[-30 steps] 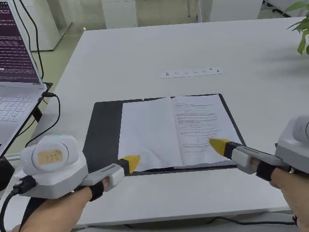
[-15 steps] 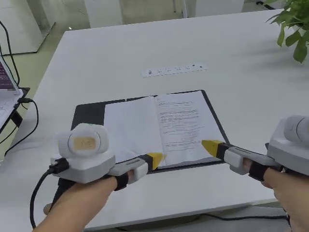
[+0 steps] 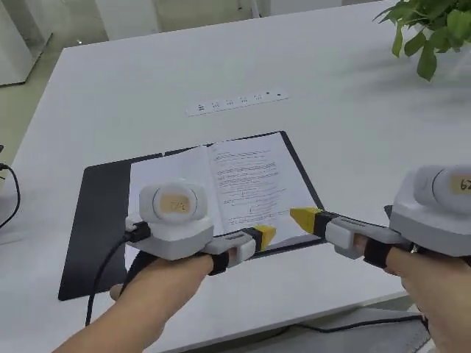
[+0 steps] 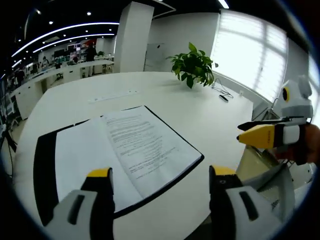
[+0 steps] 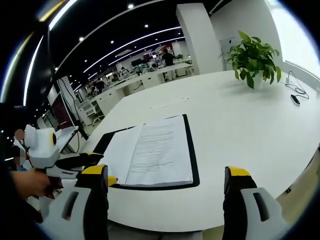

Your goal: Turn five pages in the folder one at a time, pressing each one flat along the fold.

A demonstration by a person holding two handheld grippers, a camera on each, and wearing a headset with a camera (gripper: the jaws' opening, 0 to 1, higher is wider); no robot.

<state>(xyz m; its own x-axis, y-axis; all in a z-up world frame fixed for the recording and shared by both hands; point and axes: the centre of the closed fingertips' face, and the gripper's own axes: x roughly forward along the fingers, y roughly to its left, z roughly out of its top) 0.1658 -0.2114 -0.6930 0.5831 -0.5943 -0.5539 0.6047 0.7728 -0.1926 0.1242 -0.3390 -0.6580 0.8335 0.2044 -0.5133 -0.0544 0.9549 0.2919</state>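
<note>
The folder lies open on the desk with the left tongs and right tongs poised at its near edge, so a turn looks about to start, needing 1 page pinched by its corner; the gripper views show both tongs wide and empty, which the head view leaves unclear.

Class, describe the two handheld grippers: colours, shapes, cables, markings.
Both the left gripper and right gripper have grey-white bodies, rounded domes with numbered labels, yellow-tipped fingers and black hand straps. A black cable trails from the left one.
</note>
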